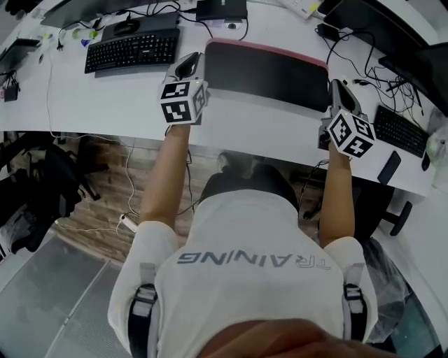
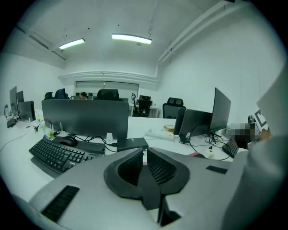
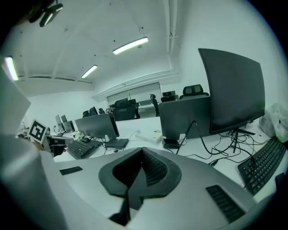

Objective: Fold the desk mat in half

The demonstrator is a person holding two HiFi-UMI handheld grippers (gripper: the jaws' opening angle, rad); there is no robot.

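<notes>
The desk mat (image 1: 266, 70) lies flat on the white desk (image 1: 105, 98), dark on top with a pink rim along its far edge. My left gripper (image 1: 187, 66) hovers beside the mat's left edge, jaws together with nothing between them. In the left gripper view the left gripper (image 2: 144, 152) shows only a hairline slit, and a sliver of the mat's pink rim (image 2: 194, 154) peeks past the jaws. My right gripper (image 1: 337, 87) is at the mat's right near corner, raised off the desk. In the right gripper view the right gripper (image 3: 142, 150) is shut and empty.
A black keyboard (image 1: 133, 49) and mouse (image 1: 126, 28) sit left of the mat, a small black box (image 1: 221, 10) behind it. Cables (image 1: 357, 59), a second keyboard (image 1: 402, 131) and a phone (image 1: 389, 166) crowd the right. Monitors (image 2: 85, 117) stand along the back.
</notes>
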